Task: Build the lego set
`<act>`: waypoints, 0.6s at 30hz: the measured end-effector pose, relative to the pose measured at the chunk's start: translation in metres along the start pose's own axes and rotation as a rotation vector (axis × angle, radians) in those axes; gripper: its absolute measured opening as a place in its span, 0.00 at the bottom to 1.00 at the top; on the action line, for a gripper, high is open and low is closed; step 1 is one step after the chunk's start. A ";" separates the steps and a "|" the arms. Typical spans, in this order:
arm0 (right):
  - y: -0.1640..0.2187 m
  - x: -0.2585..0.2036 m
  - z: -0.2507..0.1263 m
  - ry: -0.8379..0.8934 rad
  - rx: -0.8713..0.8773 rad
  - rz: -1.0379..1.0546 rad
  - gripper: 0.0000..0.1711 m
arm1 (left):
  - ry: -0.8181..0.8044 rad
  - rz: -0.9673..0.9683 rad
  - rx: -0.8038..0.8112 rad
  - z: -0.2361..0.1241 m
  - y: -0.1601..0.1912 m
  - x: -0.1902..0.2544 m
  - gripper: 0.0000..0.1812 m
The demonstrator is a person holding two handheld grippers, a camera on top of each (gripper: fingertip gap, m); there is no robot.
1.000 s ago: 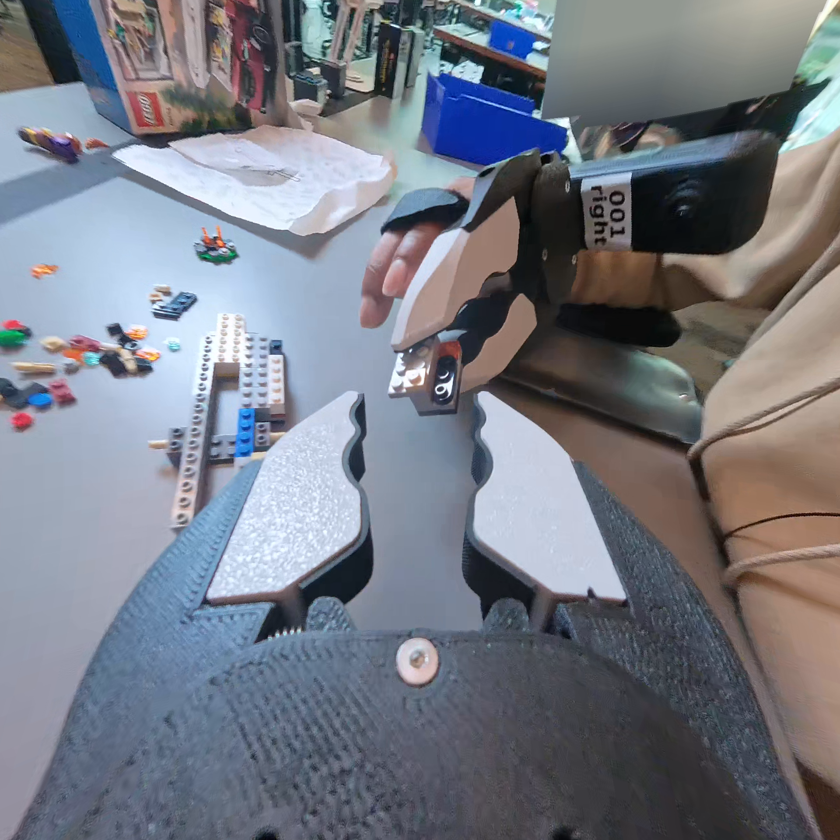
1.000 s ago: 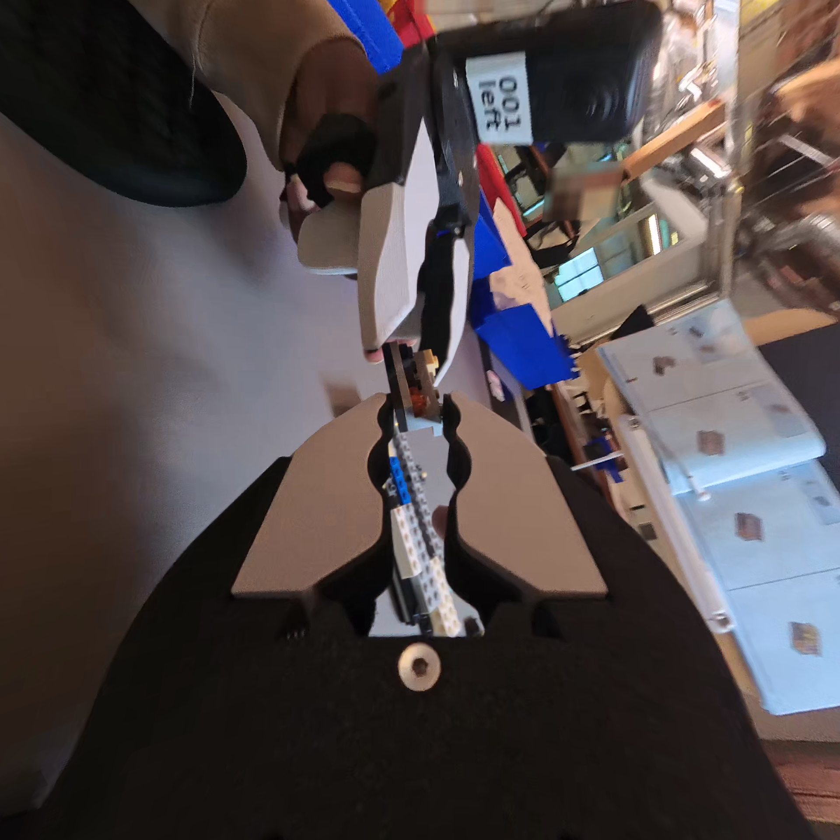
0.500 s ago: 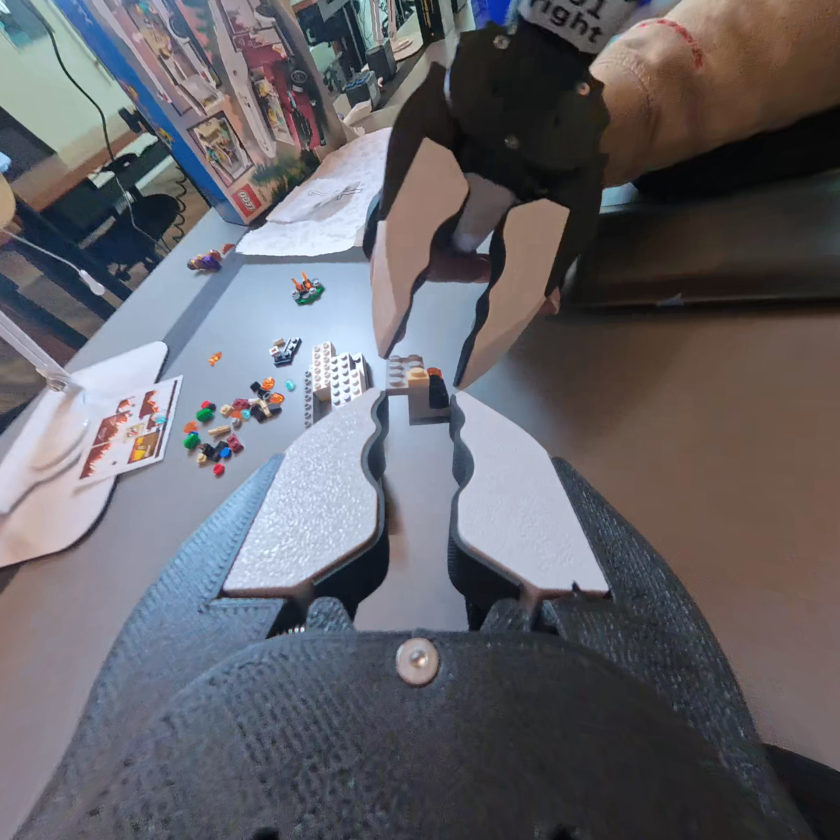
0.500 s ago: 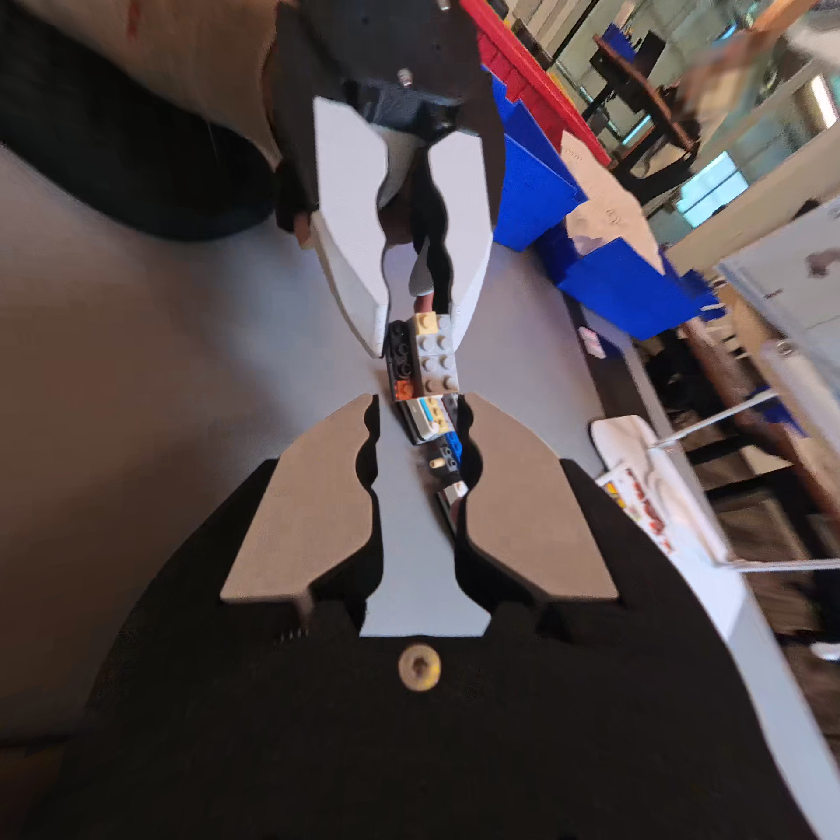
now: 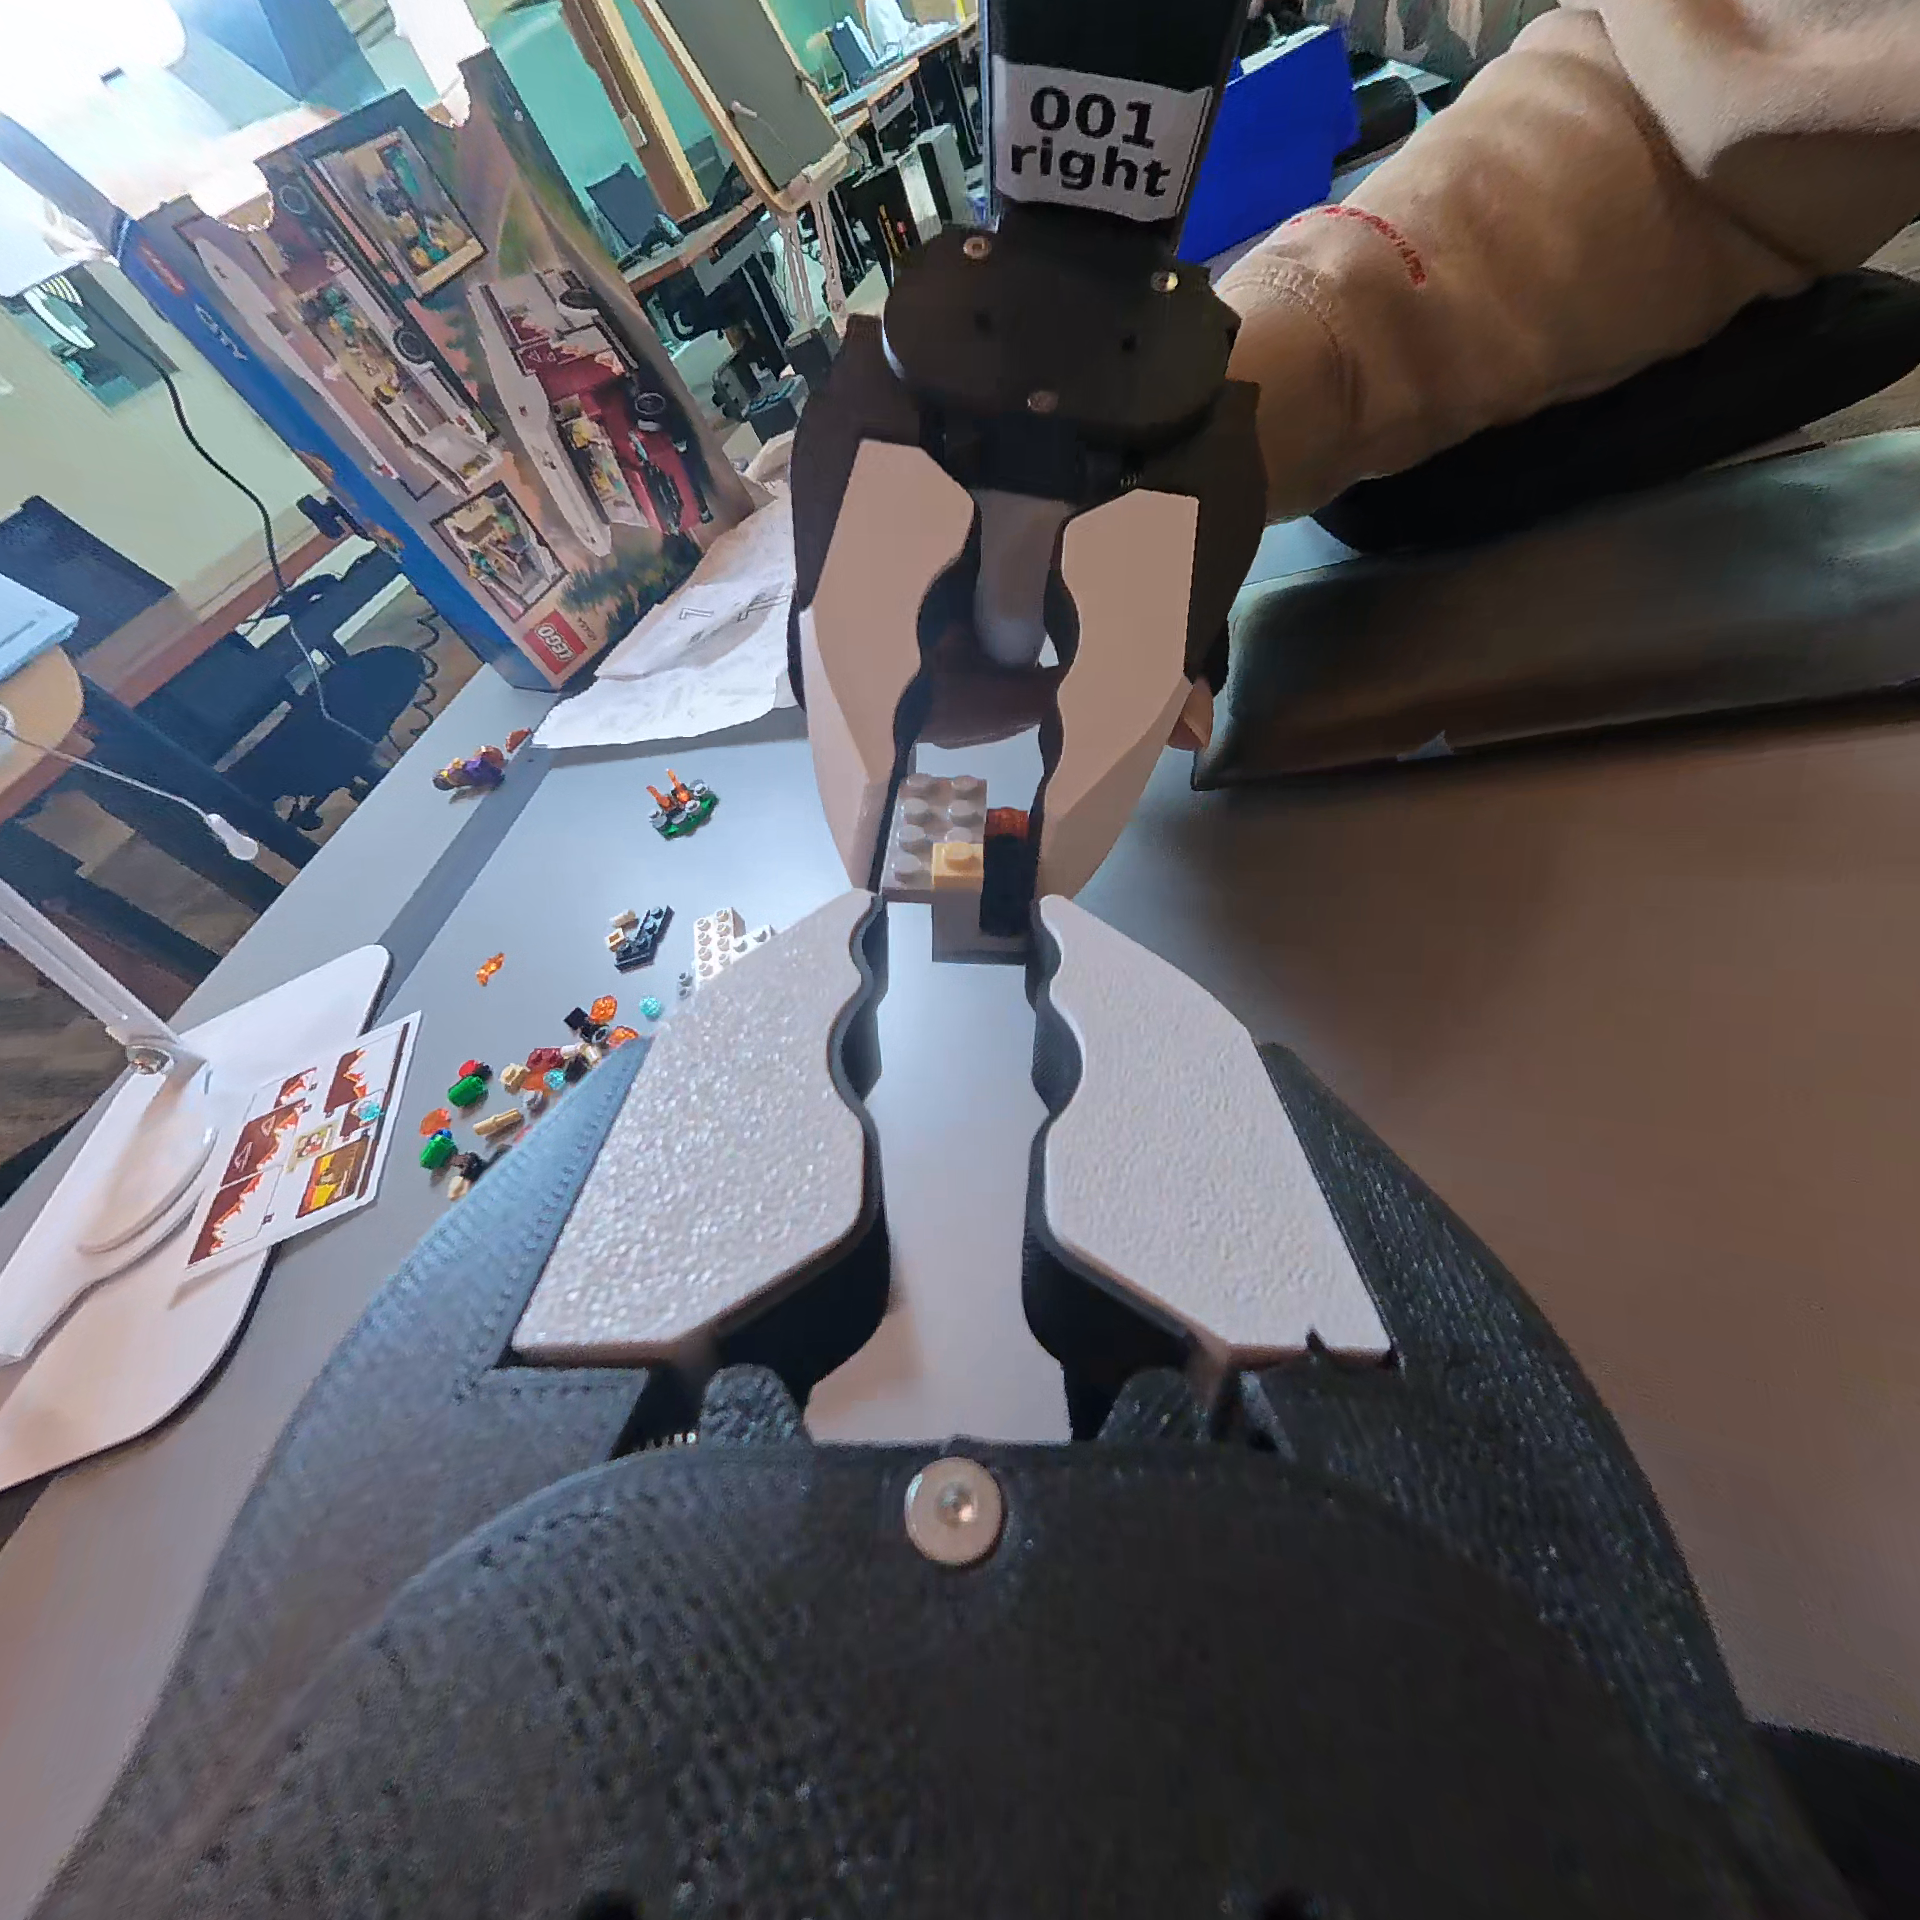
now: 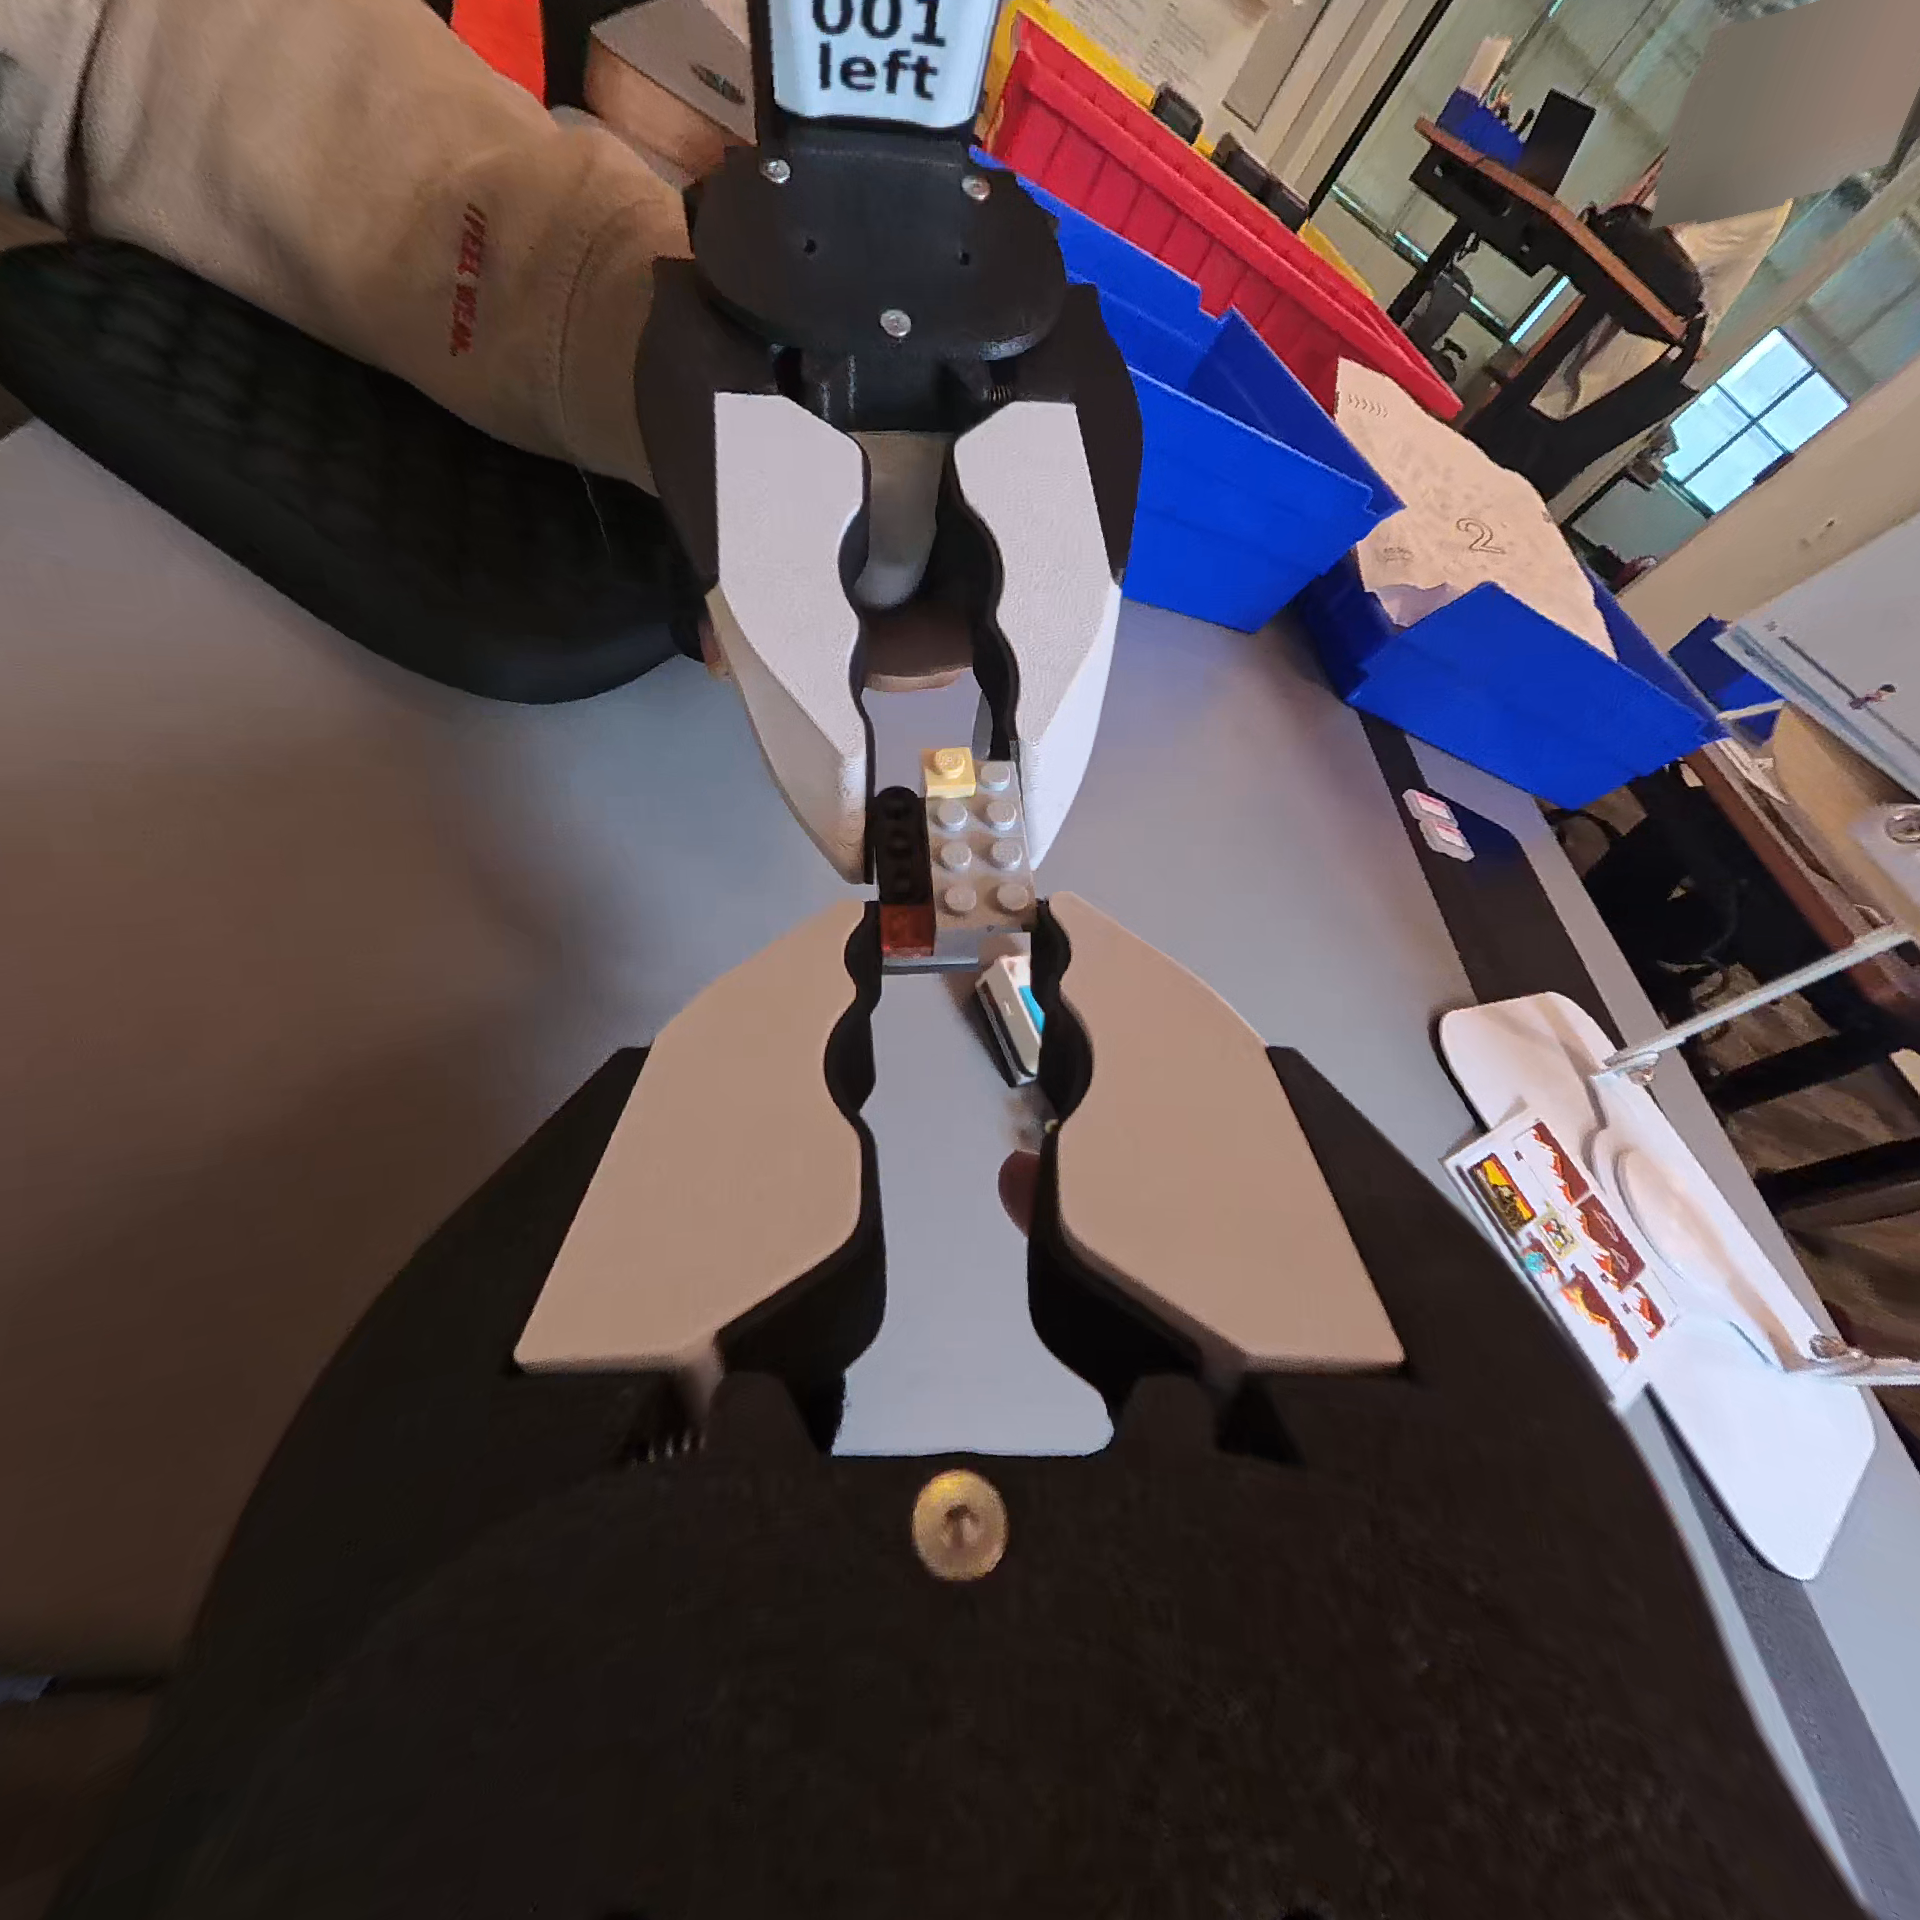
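Note:
A small lego assembly point(image 5: 940, 831), a grey brick with a tan stud plus black and orange pieces, hangs between the two grippers, which face each other tip to tip. My left gripper point(image 5: 956, 904) is shut on one end of it; in the right wrist view its fingers point(image 6: 800, 727) press on both sides of the assembly point(image 6: 982, 842). My right gripper point(image 6: 956, 904) stands slightly open around the other end, with a thin gap on each side. It also shows in the left wrist view point(image 5: 966, 883). A small blue and white piece point(image 6: 1008, 1013) lies on the table below.
Loose small pieces point(image 5: 540, 1070), a white plate point(image 5: 722, 935) and a sticker sheet point(image 5: 301, 1132) lie to the left on the grey table point(image 5: 1455, 1039). The lego box point(image 5: 468, 416) and a paper bag point(image 5: 686, 665) stand behind. Blue bins point(image 6: 1247, 468) line the far edge. Left and right tips are no more than a few centimetres apart.
The right gripper held the assembly a second ago. Both grippers turned to face each other, the left one closed on the assembly, and the right one's jaws widened a little.

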State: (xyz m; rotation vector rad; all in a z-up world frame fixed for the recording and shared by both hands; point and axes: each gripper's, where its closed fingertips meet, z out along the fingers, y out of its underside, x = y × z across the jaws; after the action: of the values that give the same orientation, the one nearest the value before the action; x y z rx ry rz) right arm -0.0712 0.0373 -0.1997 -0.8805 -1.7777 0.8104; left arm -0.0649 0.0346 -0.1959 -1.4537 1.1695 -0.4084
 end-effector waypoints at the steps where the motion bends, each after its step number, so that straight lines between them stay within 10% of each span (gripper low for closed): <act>1: 0.000 0.000 0.000 0.000 -0.008 -0.001 0.16 | 0.006 -0.013 0.004 0.000 0.000 0.000 0.14; 18: 0.009 -0.006 0.001 -0.032 -0.052 -0.046 0.16 | 0.064 -0.068 0.031 -0.005 -0.003 0.003 0.09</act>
State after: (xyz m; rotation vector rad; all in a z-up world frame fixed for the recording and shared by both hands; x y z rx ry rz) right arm -0.0685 0.0365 -0.2101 -0.8615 -1.8474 0.7561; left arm -0.0656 0.0288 -0.1928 -1.4660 1.1615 -0.5211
